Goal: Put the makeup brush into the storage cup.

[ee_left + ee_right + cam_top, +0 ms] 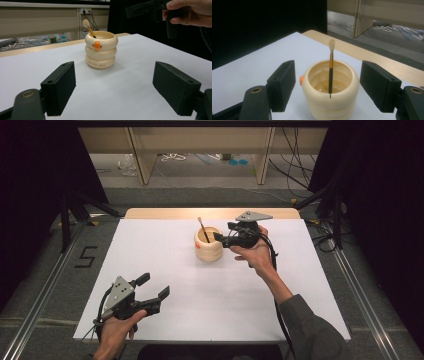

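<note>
White sheet (165, 255) is laid over the wooden table, with dark curtains at both sides. Near the far middle of it a cream ribbed ceramic cup with a small orange knob (101, 49) is placed upright. Inside the cup a thin brush with a black-and-gold handle and a pale tip (331, 68) is leaned against the rim. Just beside the cup the right gripper (220, 238) is held with its jaws spread wide; nothing is pressed by them. Well apart, at the near left corner, the left gripper (152, 286) is kept open and empty.
</note>
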A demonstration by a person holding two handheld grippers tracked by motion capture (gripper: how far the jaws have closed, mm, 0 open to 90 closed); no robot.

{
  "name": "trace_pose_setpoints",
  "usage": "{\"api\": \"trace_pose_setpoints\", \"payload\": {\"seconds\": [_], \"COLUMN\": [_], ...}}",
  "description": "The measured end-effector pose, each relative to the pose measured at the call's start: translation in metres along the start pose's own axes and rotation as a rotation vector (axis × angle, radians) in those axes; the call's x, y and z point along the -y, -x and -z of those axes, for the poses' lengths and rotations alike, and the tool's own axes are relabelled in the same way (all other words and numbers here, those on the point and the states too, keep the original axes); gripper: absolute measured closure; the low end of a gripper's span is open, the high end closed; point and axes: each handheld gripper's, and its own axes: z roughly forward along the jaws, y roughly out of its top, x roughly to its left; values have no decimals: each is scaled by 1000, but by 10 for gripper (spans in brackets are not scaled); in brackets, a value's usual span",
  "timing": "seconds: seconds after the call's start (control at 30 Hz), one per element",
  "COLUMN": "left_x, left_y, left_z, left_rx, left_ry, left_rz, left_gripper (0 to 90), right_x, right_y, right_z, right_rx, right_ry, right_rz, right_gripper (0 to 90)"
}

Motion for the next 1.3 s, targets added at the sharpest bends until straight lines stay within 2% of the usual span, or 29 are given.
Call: {"api": "trace_pose_setpoints", "payload": {"seconds": [0.07, 0.17, 0.27, 0.43, 0.6, 0.73, 0.8, 0.93, 1.13, 1.3], "left_x": [0, 1, 0, 0, 0, 0, 0, 0, 0, -1], "left_y": [0, 0, 0, 0, 0, 0, 0, 0, 1, 0], "left_z": [0, -1, -1, 0, 0, 0, 0, 0, 0, 0], "left_rx": [-1, 1, 2, 1, 3, 2, 2, 2, 1, 2], "left_ry": [-1, 7, 2, 3, 4, 4, 4, 4, 4, 6], "left_rz": [0, 3, 0, 0, -3, -2, -1, -2, 1, -2], "left_gripper": [183, 183, 183, 183, 183, 183, 183, 183, 183, 183], "right_x": [2, 6, 9, 9, 12, 14, 15, 16, 15, 22], "right_y": [0, 2, 4, 4, 3, 2, 2, 1, -4, -7], "right_z": [5, 11, 19, 29, 35, 41, 44, 50, 60, 64], "right_rx": [-7, 9, 17, 13, 12, 21, 44, 38, 54, 50], "right_ry": [-6, 14, 10, 41, 50, 41, 52, 59, 76, 81], "right_rz": [2, -1, -8, -20, -29, -27, -23, -32, -15, -14], "right_gripper": [285, 286, 286, 281, 260, 193, 158, 158, 158, 160]}}
